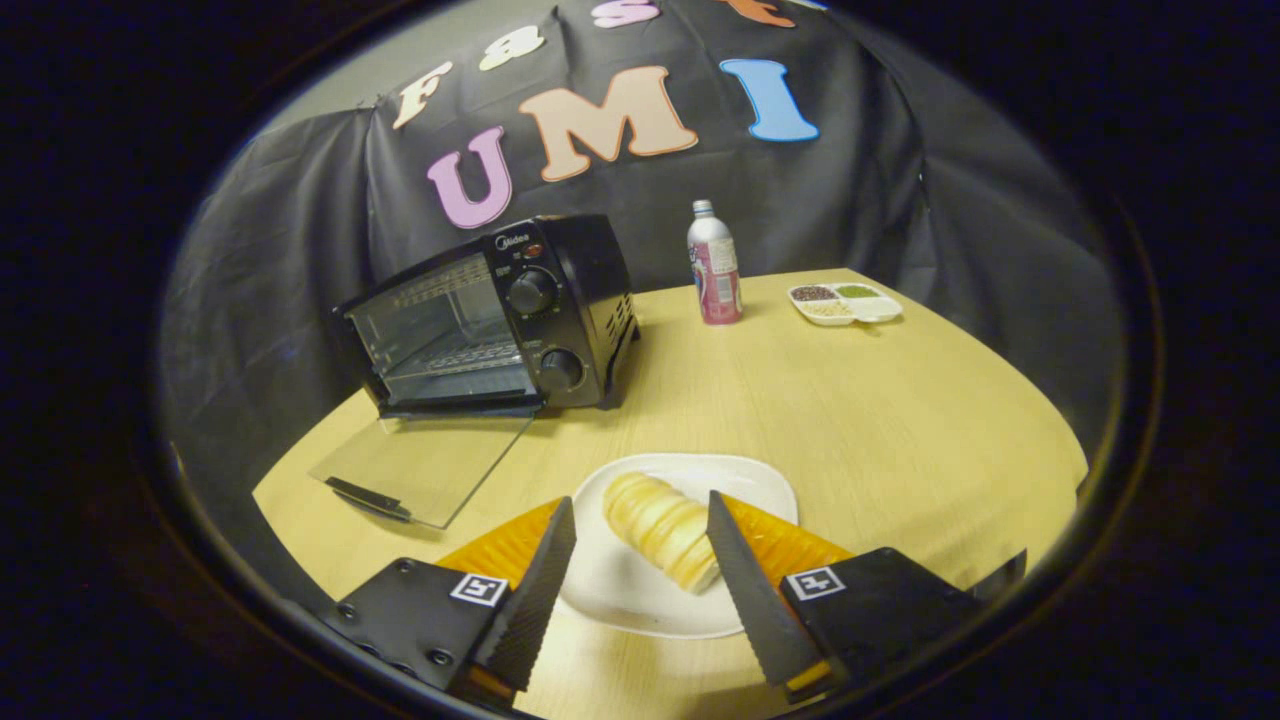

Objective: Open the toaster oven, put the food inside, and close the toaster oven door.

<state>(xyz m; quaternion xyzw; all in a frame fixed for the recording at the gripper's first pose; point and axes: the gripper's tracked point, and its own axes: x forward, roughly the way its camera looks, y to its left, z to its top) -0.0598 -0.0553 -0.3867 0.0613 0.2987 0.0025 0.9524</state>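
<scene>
Bread, a pale golden ridged roll (662,527), is lying on the white plate (745,478) at lower centre between the spread gripper (640,520) fingers, seemingly lining up a grasp, while the black toaster oven (495,318) at left is sitting with its glass door (425,468) already dropped open.

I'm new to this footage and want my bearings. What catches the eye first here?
First, the bread roll on a white plate, lying between the open gripper fingers, which are not pressing on it. Beyond them to the left, the black toaster oven stands with its glass door folded down flat on the table.
</scene>
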